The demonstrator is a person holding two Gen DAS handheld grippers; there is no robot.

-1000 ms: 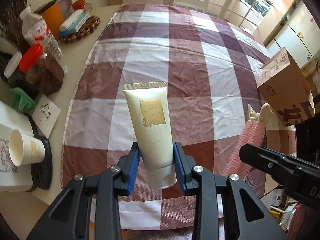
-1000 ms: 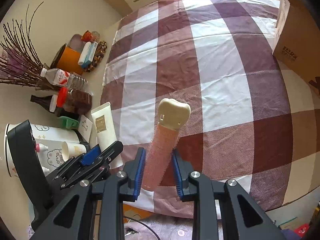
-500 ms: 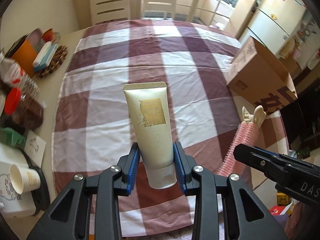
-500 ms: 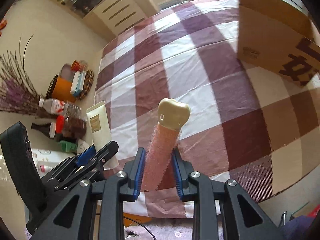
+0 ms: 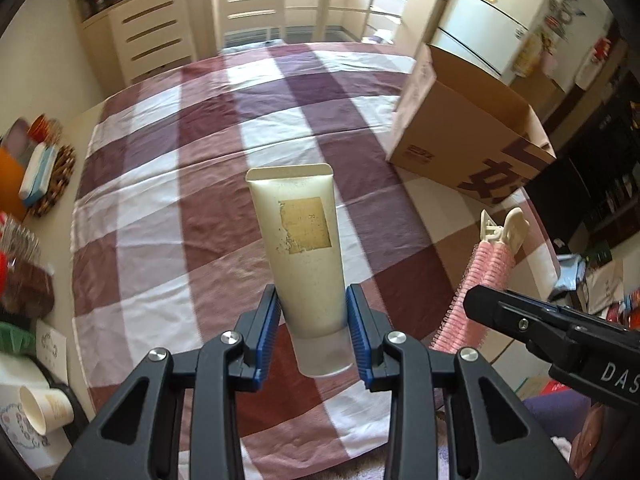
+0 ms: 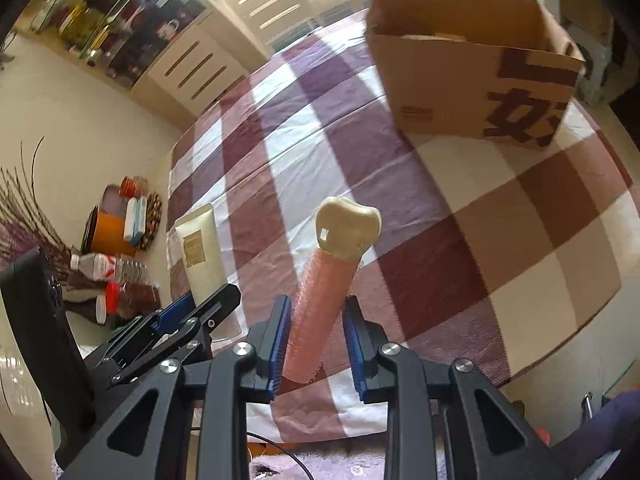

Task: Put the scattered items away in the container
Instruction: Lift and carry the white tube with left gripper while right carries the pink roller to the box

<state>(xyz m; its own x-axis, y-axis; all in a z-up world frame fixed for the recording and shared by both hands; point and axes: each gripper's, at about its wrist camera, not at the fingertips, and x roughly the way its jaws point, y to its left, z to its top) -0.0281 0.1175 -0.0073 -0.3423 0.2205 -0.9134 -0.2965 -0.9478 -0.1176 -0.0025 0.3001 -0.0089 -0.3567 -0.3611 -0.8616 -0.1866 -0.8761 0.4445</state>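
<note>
My left gripper [image 5: 314, 330] is shut on a cream tube [image 5: 301, 248] with a worn gold label, held upright above the checked cloth. My right gripper [image 6: 314, 346] is shut on a pink hair roller [image 6: 320, 308] with a cream clip [image 6: 347, 227] at its far end. The open cardboard box [image 5: 468, 140] stands on the table at the far right; in the right wrist view it [image 6: 472, 72] is ahead and to the right. Each gripper shows in the other's view: the right one with the roller [image 5: 486, 272] and the left one with the tube [image 6: 199, 252].
The table has a maroon and white checked cloth [image 5: 208, 184]. Along its left edge stand bottles [image 6: 108, 266], an orange container [image 6: 106, 236], a woven coaster with items [image 5: 52, 172] and a paper cup [image 5: 44, 404]. Cabinets [image 5: 156, 36] and a fridge [image 5: 484, 20] stand beyond the table.
Both grippers, still holding the tube and the roller, have swung right and tilted up. The box has come further into both views and looks nearer.
</note>
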